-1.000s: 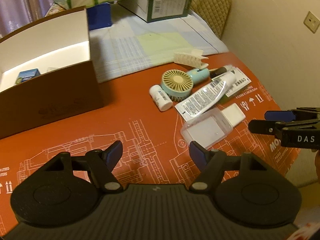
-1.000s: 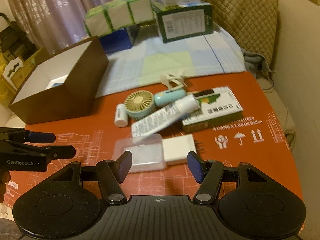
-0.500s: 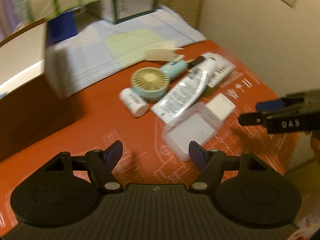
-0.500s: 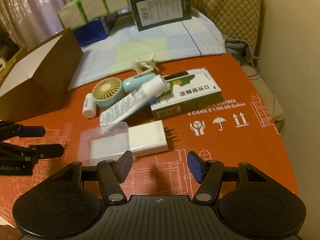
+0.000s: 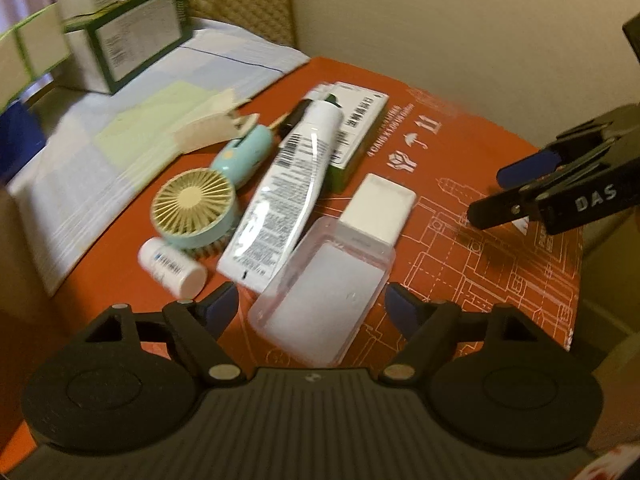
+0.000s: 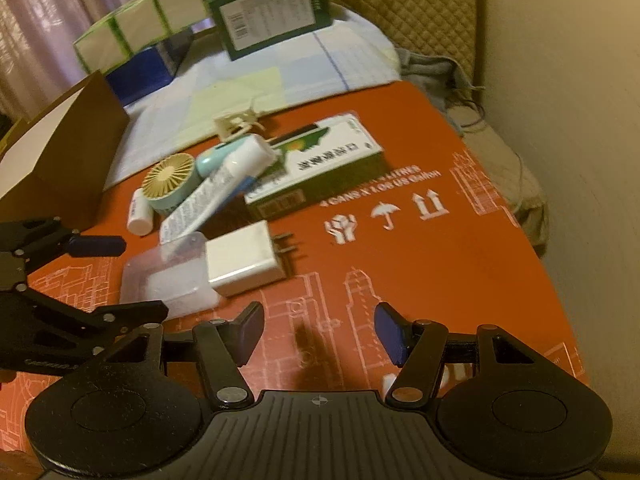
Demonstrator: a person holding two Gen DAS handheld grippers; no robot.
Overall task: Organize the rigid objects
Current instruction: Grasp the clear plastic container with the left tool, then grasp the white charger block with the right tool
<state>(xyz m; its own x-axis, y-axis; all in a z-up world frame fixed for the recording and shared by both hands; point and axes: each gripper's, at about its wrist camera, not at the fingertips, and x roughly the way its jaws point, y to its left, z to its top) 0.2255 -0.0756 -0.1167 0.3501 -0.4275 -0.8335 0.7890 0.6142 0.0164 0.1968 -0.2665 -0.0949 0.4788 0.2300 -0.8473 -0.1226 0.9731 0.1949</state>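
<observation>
A clear plastic case (image 5: 324, 296) lies on the red mat between the fingers of my left gripper (image 5: 312, 306). Its jaws are opening and the pads stand off the case's sides. A white charger plug (image 5: 378, 208) rests against the case's far end. Beyond lie a white tube (image 5: 288, 192), a teal hand fan (image 5: 192, 208), a small white bottle (image 5: 172, 266), a green-and-white box (image 5: 356, 128) and a cream hair clip (image 5: 212, 128). My right gripper (image 6: 320, 330) hovers open over bare mat, just short of the plug (image 6: 244, 262), with nothing between its fingers.
A brown open box (image 6: 64, 160) stands at the left. Green cartons (image 6: 272, 12) and wrapped tissue packs (image 6: 140, 28) sit on the pale cloth behind. The wall runs along the right, and the mat's edge (image 5: 572, 300) drops off there. The right gripper (image 5: 504, 192) reaches in from the right.
My left gripper has rolled and dropped toward the clear case, which now sits between its wider jaws; the brown box left its view. My right gripper has sunk closer to the plug.
</observation>
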